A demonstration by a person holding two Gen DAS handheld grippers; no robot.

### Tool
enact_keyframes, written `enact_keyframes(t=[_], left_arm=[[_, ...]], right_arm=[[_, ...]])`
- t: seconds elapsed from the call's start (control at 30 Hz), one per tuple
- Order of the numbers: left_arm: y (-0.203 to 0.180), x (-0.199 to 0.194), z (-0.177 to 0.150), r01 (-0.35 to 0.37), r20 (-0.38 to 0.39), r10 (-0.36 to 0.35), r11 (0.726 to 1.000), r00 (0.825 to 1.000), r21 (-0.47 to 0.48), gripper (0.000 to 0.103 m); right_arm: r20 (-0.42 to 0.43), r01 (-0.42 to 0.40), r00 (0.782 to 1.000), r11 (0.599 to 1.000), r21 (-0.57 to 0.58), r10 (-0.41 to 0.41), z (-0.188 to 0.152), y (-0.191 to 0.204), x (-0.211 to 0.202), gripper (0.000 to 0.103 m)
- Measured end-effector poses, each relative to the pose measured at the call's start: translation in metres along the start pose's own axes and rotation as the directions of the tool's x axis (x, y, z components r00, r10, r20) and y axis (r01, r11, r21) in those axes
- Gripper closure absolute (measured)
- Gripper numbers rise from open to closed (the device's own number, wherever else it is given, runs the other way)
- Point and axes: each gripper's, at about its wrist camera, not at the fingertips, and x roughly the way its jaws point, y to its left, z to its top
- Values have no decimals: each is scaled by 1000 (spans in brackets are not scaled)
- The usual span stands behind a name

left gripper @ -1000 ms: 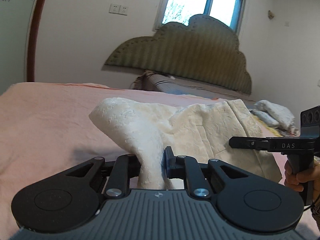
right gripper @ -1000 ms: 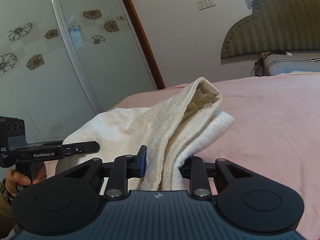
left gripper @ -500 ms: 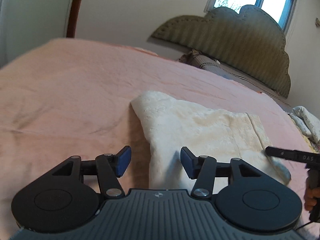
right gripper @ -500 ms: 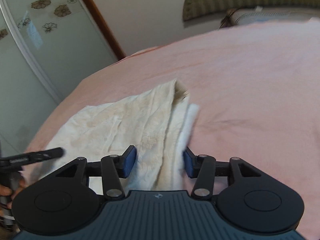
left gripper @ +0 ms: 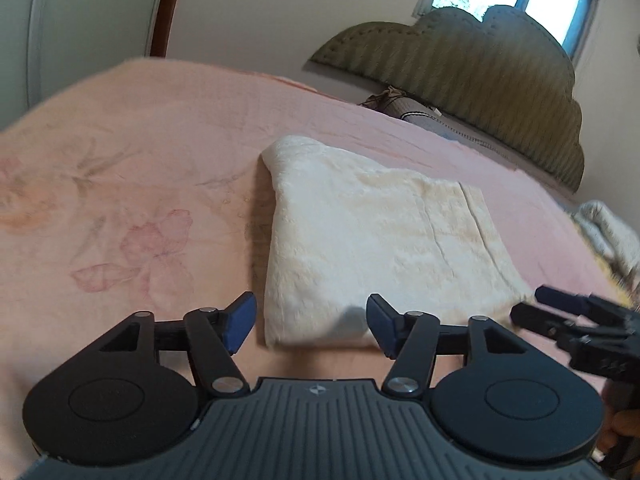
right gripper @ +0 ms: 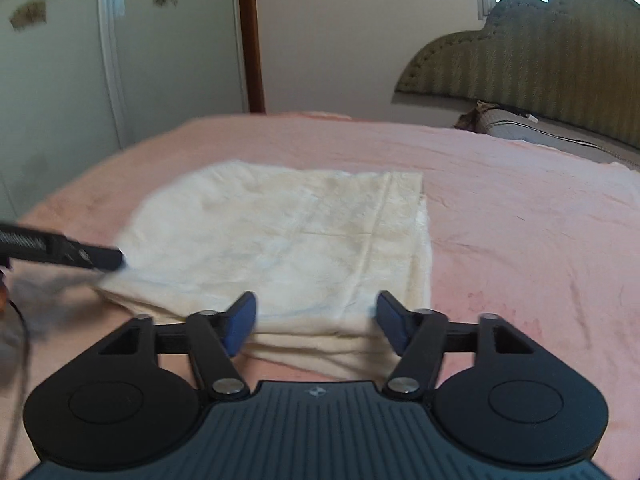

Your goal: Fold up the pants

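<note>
The cream-white pants (left gripper: 372, 236) lie folded into a flat rectangle on the pink bed (left gripper: 132, 168). My left gripper (left gripper: 310, 326) is open and empty, its blue pads just short of the fold's near left corner. My right gripper (right gripper: 316, 322) is open and empty, just short of the near right edge of the pants (right gripper: 304, 240). The right gripper also shows at the right in the left wrist view (left gripper: 568, 316). The left gripper's tip shows at the left in the right wrist view (right gripper: 92, 256), touching the pants' left edge.
A green padded headboard (left gripper: 472, 80) and a grey pillow (right gripper: 552, 136) stand at the far end of the bed. Another pale cloth (left gripper: 608, 228) lies at the bed's right edge. A glass wardrobe door (right gripper: 52, 80) stands past the left side.
Both grippers held the pants lifted a second ago. They lowered them onto the bed, opened, and have drawn back a little. The pants now lie flat.
</note>
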Motion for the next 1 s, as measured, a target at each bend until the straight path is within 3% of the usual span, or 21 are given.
enact_keyframes(t=[0.17, 0.37, 0.5, 0.8, 1.0], left_arm=[[-26, -22, -32, -68, 44, 65, 994, 997, 83, 14], [-33, -21, -58, -71, -9, 72, 995, 997, 69, 13], [-36, -19, -67, -115, -2, 116, 989, 993, 89, 12], [-42, -17, -76, -180, 28, 178, 972, 984, 153, 7], [-38, -19, -79, -196, 39, 193, 970, 981, 142, 5]], right_arm=[[8, -60, 998, 998, 35, 60, -23, 23, -28, 28], [-53, -57, 997, 997, 51, 60, -53, 41, -40, 27], [-74, -56, 995, 995, 84, 62, -65, 49, -42, 15], [-109, 79, 991, 996, -31, -82, -75, 79, -32, 6], [-105, 94, 990, 996, 3, -94, -78, 75, -31, 5]])
